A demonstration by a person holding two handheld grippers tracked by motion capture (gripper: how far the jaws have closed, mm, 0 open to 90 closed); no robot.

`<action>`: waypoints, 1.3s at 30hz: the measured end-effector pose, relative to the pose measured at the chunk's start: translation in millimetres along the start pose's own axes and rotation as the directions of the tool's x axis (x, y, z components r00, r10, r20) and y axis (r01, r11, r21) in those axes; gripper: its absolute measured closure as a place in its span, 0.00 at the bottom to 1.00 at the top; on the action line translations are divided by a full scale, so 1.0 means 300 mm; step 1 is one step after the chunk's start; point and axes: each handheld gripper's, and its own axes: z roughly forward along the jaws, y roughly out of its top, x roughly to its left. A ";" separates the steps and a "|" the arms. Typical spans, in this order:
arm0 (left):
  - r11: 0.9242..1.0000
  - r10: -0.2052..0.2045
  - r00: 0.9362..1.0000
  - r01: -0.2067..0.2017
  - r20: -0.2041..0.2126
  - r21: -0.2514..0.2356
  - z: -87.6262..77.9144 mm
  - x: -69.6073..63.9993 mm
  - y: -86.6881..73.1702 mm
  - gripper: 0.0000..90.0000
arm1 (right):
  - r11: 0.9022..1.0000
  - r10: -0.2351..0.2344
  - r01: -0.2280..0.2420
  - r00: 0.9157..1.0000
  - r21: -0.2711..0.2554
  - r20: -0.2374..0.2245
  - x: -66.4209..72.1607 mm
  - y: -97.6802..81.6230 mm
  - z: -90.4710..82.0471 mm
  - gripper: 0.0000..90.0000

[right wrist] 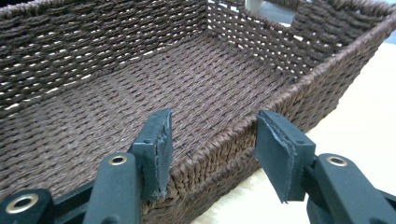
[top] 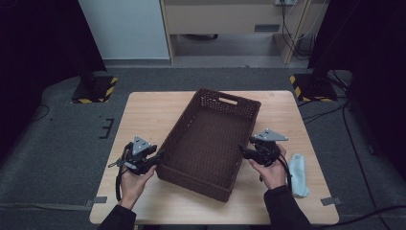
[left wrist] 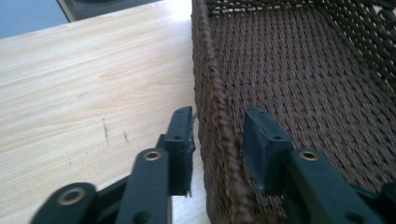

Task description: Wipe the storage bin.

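The left gripper (left wrist: 217, 135) straddles the long wall of the brown woven basket (top: 206, 141), one jaw outside and one inside; both pads stand just off the rim, so it is released, not grasping. The right gripper (right wrist: 212, 149) straddles the opposite long wall the same way, its jaws set wide with clear gaps to the weave on either side, likewise released. In the high view the left gripper (top: 160, 155) and the right gripper (top: 242, 151) sit at the basket's two long sides, each held in a hand.

No brand, label or writing can be read on anything.

The basket is a long, shallow rectangle of dark brown twisted cord, with a thick braided rim and a slot handle (right wrist: 275, 11) cut in its far end wall. It lies at a slant in the middle of the pale wooden surface (top: 143, 115). A light blue cloth (top: 298, 175) lies on the surface just beside the right hand.
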 end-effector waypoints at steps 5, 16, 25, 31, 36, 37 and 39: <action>1.000 -0.017 1.000 0.016 0.005 0.008 0.014 0.018 0.006 0.74 | 1.000 0.008 -0.008 0.999 0.009 -0.031 0.003 0.003 -0.027 0.58; 1.000 -0.021 0.999 0.020 -0.027 -0.017 0.016 0.039 0.014 0.73 | 0.999 0.028 -0.027 0.999 -0.033 0.027 -0.039 0.013 0.021 0.52; 0.999 -0.036 0.999 0.036 -0.019 -0.004 0.006 0.052 0.005 0.78 | 1.000 -0.007 0.008 0.999 -0.013 0.048 -0.028 0.028 0.019 0.53; 0.999 -0.042 0.998 0.042 -0.038 -0.005 0.030 0.065 0.015 0.79 | 0.999 0.021 -0.019 0.997 -0.029 0.074 -0.059 0.033 0.033 0.52; 0.999 -0.032 0.998 0.031 -0.047 -0.010 0.001 0.049 0.011 0.77 | 0.999 0.033 -0.032 0.998 -0.006 0.062 -0.057 0.034 0.028 0.55; 1.000 -0.026 0.998 0.025 -0.048 -0.008 -0.009 0.047 0.009 0.77 | 0.999 0.039 -0.039 0.997 -0.004 0.062 -0.054 0.034 0.026 0.56; 1.000 -0.025 0.999 0.024 -0.049 -0.009 -0.016 0.049 0.008 0.78 | 1.000 0.029 -0.030 0.997 0.010 0.065 -0.048 0.034 0.018 0.57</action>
